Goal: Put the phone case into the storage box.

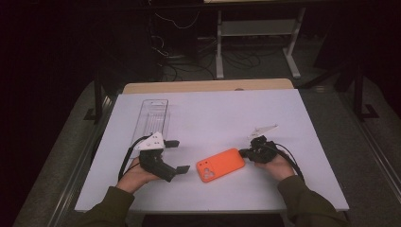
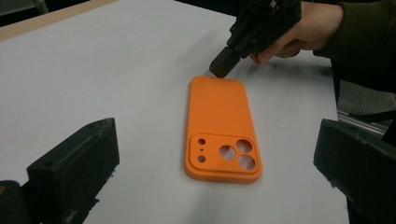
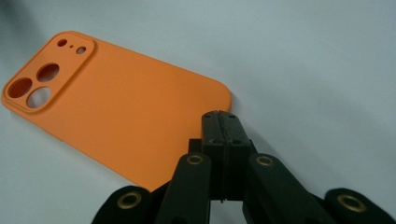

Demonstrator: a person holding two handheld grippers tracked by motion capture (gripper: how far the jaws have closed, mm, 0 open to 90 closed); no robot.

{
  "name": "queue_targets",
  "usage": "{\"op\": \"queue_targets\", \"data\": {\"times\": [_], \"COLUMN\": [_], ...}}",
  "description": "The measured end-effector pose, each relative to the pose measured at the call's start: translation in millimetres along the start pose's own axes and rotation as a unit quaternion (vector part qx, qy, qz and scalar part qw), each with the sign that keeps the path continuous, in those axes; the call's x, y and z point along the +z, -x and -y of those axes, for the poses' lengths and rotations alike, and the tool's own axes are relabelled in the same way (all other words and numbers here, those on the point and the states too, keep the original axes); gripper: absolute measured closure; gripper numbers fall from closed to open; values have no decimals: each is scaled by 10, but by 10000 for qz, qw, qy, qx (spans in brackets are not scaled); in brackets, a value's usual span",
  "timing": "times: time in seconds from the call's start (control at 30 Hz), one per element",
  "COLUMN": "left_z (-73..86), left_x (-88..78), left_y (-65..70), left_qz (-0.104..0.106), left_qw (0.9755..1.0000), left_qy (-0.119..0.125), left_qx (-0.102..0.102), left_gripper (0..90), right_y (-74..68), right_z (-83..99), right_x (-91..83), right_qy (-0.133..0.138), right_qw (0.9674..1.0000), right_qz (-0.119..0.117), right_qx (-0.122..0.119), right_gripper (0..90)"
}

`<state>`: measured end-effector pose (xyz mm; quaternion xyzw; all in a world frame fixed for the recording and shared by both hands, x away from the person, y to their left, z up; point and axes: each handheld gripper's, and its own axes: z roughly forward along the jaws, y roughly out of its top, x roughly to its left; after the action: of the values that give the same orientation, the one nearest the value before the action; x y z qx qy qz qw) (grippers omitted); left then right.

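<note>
An orange phone case (image 1: 221, 164) lay flat on the white worktop (image 1: 213, 113), its back facing up and its camera cutouts at the end nearer the person. Everything below is placed relative to that case.

The right hand-held gripper (image 1: 245, 152) sat at the case's plain end, the end away from the cutouts. Its 2 black jaws were pressed fully together with nothing between them. In the right gripper view the closed tip (image 3: 219, 122) stood just beside the case's (image 3: 121, 107) rounded corner; in the left gripper view the same tip (image 2: 222, 65) rested at the edge of the case (image 2: 219, 126), though actual contact could not be told. The person's right hand (image 1: 270, 164) wrapped the gripper body on the far side from the case.

The left hand-held gripper (image 1: 177, 156) lay on the opposite side, near the cutout end but apart from the case. Its jaws stood wide open and empty, and in its own view the case lay farther off in the gap between the 2 jaws. The left hand (image 1: 137, 174) held it from behind.

A clear plastic tray (image 1: 153, 118) lay on the worktop well beyond the case, past the left gripper.
</note>
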<state>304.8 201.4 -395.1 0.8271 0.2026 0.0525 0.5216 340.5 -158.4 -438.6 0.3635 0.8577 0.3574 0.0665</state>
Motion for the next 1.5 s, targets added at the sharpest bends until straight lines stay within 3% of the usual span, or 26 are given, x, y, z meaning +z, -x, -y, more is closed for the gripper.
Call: {"op": "queue_targets", "data": {"times": [0.2,0.47,0.6,0.63,0.67,0.87,0.97,1.1,1.17,1.23,1.33,1.5], "left_z": [0,1,1,1,1,2,0,-2,-1,-2,-4,-4], "left_x": [1,-1,-2,-3,-3,-9,-12,-15,-13,-11,-13,-11], "left_y": [3,3,6,5,5,6,5,14,15,15,14,9], "left_qz": [3,7,15,21,23,18,28,42,43,41,40,46], "left_qw": [10000,10000,10000,10000,10000,10000,10000,10000,10000,10000,10000,10000], "left_qy": [10,-3,12,17,20,38,56,47,41,40,58,63], "left_qx": [-11,6,-14,-13,-14,-42,-21,-50,-42,-57,-52,-30], "left_gripper": [0,0,0,0,0,0,0,0,0,0,0,0], "right_y": [-58,-32,0,17,17,33,18,-5,-15,-30,-49,-101], "right_z": [-16,-40,-37,-33,-33,-7,30,67,103,135,164,213], "right_x": [28,-66,-121,-156,-156,-257,-312,-349,-371,-405,-469,-527], "right_qy": [-12,274,416,510,510,630,737,793,823,857,1067,1268], "right_qw": [9999,9996,9990,9985,9985,9972,9959,9950,9948,9941,9915,9889], "right_qz": [-47,21,107,136,136,247,428,484,532,628,716,769], "right_qx": [-116,7,91,156,156,326,317,356,278,235,189,94], "right_gripper": [885,851,745,647,647,413,296,210,137,120,40,9]}}
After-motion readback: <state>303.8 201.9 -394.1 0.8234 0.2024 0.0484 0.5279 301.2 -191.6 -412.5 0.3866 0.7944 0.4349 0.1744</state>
